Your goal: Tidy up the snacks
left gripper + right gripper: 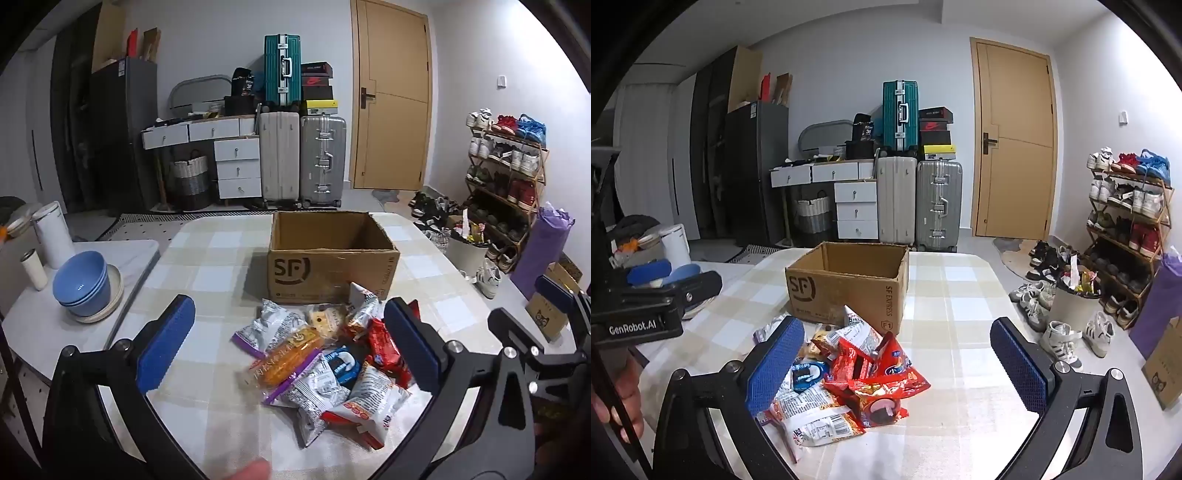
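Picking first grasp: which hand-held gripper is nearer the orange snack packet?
Left. The left hand-held gripper frames the orange snack packet between open fingers; the right hand-held gripper sits further right, past the pile.

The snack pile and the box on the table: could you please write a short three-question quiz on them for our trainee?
1. True or false: the cardboard box already holds snacks.
2. Where does the snack pile lie: A) in front of the box, B) behind it, C) on the blue bowls?
3. What state are the left tool and right tool in?

Key: 1 false, it looks empty; 2 A; 3 both open, holding nothing.
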{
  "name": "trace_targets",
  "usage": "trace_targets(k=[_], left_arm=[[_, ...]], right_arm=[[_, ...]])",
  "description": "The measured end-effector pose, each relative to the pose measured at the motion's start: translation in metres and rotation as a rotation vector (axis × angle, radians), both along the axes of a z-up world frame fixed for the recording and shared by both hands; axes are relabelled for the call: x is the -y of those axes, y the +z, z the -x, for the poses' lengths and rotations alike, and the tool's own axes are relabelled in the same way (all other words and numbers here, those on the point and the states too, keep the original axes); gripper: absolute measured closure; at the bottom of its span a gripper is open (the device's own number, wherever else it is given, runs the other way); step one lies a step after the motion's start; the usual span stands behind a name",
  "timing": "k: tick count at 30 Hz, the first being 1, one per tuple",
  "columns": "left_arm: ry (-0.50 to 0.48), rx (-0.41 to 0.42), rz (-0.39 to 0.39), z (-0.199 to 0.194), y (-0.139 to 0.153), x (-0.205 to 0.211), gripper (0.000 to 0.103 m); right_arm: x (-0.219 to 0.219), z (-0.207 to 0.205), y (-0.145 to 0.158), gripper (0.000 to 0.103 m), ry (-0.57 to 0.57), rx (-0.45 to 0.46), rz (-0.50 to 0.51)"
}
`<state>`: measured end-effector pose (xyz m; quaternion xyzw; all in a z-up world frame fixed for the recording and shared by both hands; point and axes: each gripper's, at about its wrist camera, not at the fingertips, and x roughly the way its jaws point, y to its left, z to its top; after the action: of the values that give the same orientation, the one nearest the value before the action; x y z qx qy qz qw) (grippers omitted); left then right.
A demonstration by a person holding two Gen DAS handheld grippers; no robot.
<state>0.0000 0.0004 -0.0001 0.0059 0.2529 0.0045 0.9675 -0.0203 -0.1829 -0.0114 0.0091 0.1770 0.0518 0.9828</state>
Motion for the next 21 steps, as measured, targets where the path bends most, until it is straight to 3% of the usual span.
trace_targets(k=[4,21], left_arm=[[0.021,0.023,0.041,0.005,0.001,-0.006,0.001],[0.003,0.054,0.026,0.018,0.007,-0.008,0.001]], right_arm=[[0.000,0.000,0.001,0.000,0.002,-0.001,0.000],[0.003,0.004,0.003,0.000,0.010,0.003,-0.038]])
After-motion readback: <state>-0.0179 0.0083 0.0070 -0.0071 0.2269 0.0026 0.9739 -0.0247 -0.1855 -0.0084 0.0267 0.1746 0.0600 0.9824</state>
